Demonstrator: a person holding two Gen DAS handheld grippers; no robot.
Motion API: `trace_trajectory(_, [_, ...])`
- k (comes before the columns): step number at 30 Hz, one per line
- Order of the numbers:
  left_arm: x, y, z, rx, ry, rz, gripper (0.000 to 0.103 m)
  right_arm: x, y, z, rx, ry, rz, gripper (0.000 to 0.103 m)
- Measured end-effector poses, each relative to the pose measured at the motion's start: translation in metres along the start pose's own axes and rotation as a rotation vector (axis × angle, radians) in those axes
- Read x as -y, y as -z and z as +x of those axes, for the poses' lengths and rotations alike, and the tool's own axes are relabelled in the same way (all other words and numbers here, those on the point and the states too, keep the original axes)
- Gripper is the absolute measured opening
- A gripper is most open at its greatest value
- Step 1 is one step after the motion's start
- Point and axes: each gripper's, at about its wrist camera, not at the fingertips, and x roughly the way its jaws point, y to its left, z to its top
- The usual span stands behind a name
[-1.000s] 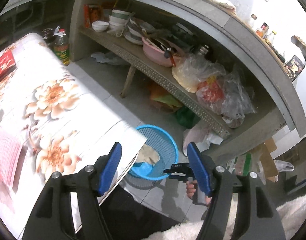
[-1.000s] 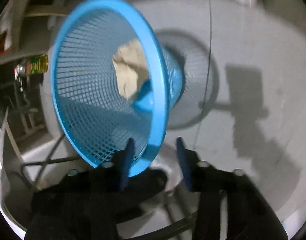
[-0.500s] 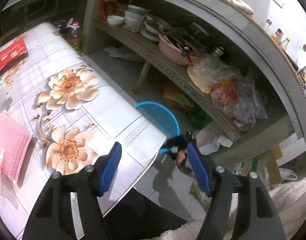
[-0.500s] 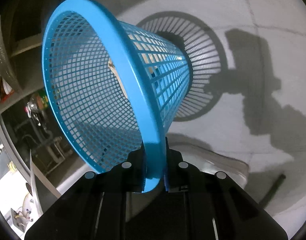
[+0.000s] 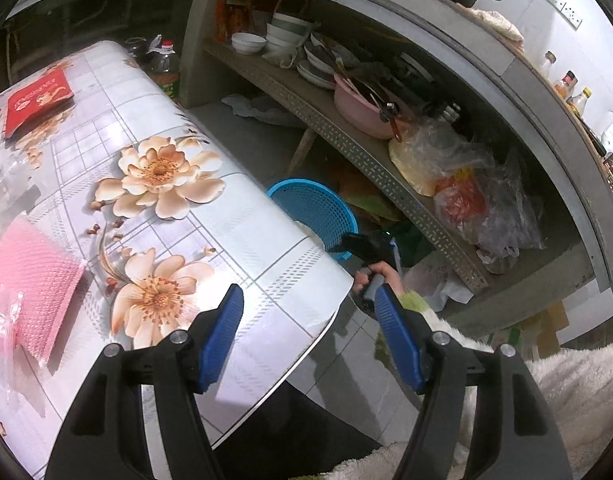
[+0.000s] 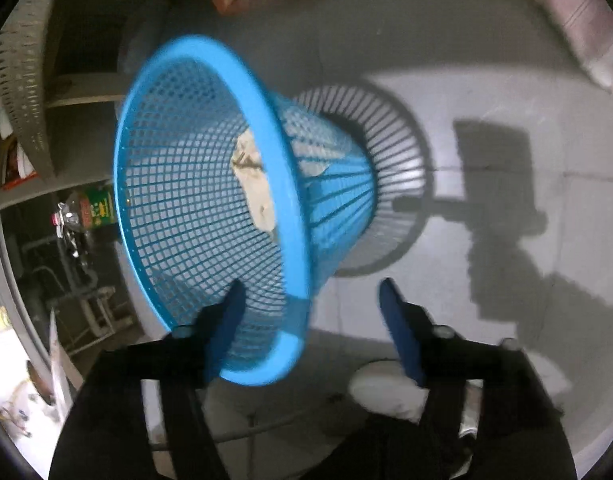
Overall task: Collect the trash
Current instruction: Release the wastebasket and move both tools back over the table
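Observation:
A blue mesh basket (image 6: 210,208) stands on the grey floor with a crumpled pale paper (image 6: 254,176) inside. My right gripper (image 6: 311,292) is opening. The basket's near rim sits between the jaws, and the pads are off it. In the left wrist view the basket (image 5: 314,208) stands just past the edge of the floral table (image 5: 242,240), with the right gripper (image 5: 362,246) and the person's hand (image 5: 376,274) beside it. My left gripper (image 5: 306,300) hangs open and empty above the table's corner. A pink mesh pad (image 5: 30,280) and a red packet (image 5: 38,96) lie on the table.
A low shelf (image 5: 346,144) behind the basket carries bowls, a pink basin (image 5: 362,108) and plastic bags (image 5: 466,188). An oil bottle (image 5: 166,64) stands on the floor past the table. A fluffy white sleeve (image 5: 566,392) fills the lower right.
The right gripper closed on the basket's rim, carried the basket across the floor, and now its jaws stand apart. The left view has shifted further over the table.

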Motion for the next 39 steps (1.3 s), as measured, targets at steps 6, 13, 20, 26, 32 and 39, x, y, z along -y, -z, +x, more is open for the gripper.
trace_trajectory(6, [-0.002, 0.012, -0.016, 0.035, -0.012, 0.018, 0.066, 0.031, 0.038, -0.068, 0.030, -0.003, -0.088, 0.069])
trace_trajectory(13, [-0.018, 0.051, -0.054, 0.108, -0.083, 0.033, 0.066, -0.032, 0.126, -0.151, 0.127, -0.021, -0.492, 0.071])
trace_trajectory(20, [-0.053, 0.081, -0.099, 0.232, -0.203, -0.031, 0.066, -0.140, 0.203, -0.201, 0.094, -0.298, -0.818, 0.072])
trace_trajectory(26, [-0.086, 0.092, -0.119, 0.320, -0.389, -0.059, 0.066, -0.221, 0.296, -0.168, -0.172, -0.428, -1.070, 0.072])
trace_trajectory(32, [-0.090, 0.091, -0.087, 0.251, -0.714, 0.164, 0.066, -0.279, 0.369, -0.125, -0.342, -0.337, -1.259, 0.072])
trace_trajectory(39, [-0.098, 0.092, -0.056, 0.176, -0.860, 0.343, 0.062, -0.303, 0.419, -0.114, -0.379, -0.232, -1.405, 0.072])
